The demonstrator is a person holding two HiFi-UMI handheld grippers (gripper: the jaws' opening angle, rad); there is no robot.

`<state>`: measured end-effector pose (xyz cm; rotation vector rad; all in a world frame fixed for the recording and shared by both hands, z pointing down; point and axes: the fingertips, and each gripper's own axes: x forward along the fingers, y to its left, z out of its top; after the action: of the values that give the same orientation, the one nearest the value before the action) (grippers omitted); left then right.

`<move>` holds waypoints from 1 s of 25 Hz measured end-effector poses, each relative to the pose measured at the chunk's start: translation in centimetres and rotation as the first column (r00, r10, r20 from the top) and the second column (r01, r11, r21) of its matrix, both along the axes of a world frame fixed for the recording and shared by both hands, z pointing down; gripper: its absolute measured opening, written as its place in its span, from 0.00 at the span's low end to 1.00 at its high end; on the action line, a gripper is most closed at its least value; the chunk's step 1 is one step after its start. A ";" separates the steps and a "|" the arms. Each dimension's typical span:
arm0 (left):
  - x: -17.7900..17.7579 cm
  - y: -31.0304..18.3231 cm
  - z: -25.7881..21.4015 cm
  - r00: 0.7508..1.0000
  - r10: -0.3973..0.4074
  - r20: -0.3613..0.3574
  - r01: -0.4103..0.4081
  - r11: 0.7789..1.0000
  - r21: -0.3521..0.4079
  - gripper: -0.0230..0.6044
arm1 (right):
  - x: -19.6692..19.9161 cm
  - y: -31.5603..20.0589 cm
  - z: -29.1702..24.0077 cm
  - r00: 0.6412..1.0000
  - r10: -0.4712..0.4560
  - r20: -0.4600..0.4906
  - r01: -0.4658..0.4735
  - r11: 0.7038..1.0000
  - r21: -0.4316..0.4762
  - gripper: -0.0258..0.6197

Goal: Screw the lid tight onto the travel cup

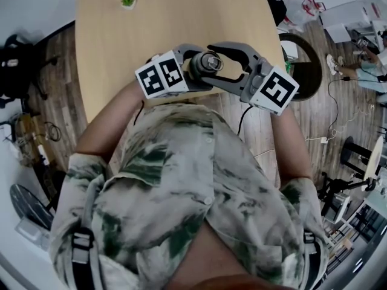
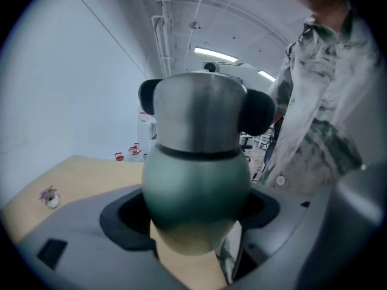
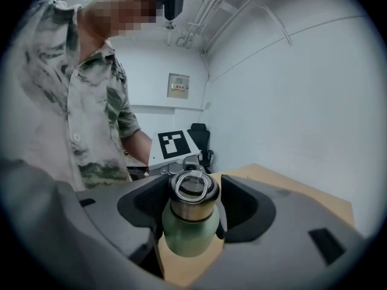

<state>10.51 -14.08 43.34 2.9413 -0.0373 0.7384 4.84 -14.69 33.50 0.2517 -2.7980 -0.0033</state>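
- The travel cup [image 2: 196,192] is held clear above the near edge of the wooden table [image 1: 151,29], close in front of the person's patterned shirt [image 1: 181,180].
- The left gripper [image 2: 192,215] is seen clamped on the cup's rounded green body, which fills the gap between its dark pads [image 2: 124,219] and is touched by them on both sides.
- The steel lid [image 3: 193,189] is seated on top of the cup, and a dark seam is seen where it meets the green body. A metal ring is laid flat on its top.
- The right gripper [image 3: 193,205] is brought in from the opposite side at lid height. Its jaws are spread wide round the lid, with the pads [image 3: 240,205] just beside the steel and no firm press to be made out.
- In the head view, the lid end of the cup is turned up towards the camera, and the two marker cubes [image 1: 160,77] are set to either side of it.
- A small potted plant [image 1: 127,0] is placed at the far end of the table, well apart from the grippers.
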 end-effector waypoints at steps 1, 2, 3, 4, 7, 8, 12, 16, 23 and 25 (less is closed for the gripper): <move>0.1 0.2 -0.1 1.000 0.018 -0.003 -0.018 1.000 -0.001 0.65 | -0.1 0.2 0.0 0.999 -0.032 -0.009 0.032 1.000 0.000 0.48; 0.2 0.3 -0.2 0.999 0.032 -0.006 -0.032 0.999 -0.001 0.65 | -0.3 0.4 0.0 0.998 -0.059 -0.018 0.059 0.998 -0.003 0.48; 0.1 0.5 -0.2 0.999 0.045 -0.009 -0.045 0.999 -0.002 0.65 | -0.4 0.5 0.1 0.996 -0.080 -0.026 0.080 0.997 -0.005 0.48; 0.1 0.7 -0.2 0.998 0.055 -0.012 -0.055 0.998 -0.004 0.65 | -0.6 0.7 0.2 0.995 -0.095 -0.030 0.095 0.995 -0.006 0.48; -0.3 1.3 0.0 0.996 0.083 -0.014 -0.083 0.997 -0.008 0.65 | -1.2 1.1 0.4 0.994 -0.109 -0.031 0.109 0.994 -0.009 0.47; -0.5 1.4 0.0 0.996 0.086 -0.011 -0.086 0.996 -0.007 0.65 | -1.4 1.2 0.4 0.994 -0.105 -0.031 0.105 0.994 -0.009 0.47; -0.7 0.8 0.0 0.998 0.057 -0.001 -0.057 0.998 0.011 0.65 | -1.2 0.8 0.4 0.998 -0.063 -0.025 0.063 0.998 0.008 0.47; -1.0 0.8 0.1 1.000 0.023 -0.003 -0.023 0.999 0.027 0.65 | -1.4 0.8 0.5 1.000 -0.008 -0.015 0.008 1.000 0.013 0.47; -1.1 0.4 0.1 1.000 -0.015 -0.007 0.015 1.000 0.024 0.65 | -1.5 0.3 0.5 0.996 0.087 -0.002 -0.087 0.996 0.009 0.47; -1.7 0.7 0.6 1.000 -0.007 -0.006 0.007 1.000 0.018 0.65 | -2.0 0.5 1.0 0.995 0.099 -0.002 -0.099 0.995 -0.001 0.47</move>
<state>8.84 -13.43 43.97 2.9583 -0.0538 0.7328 2.81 -14.19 34.53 0.3893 -2.7802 0.0214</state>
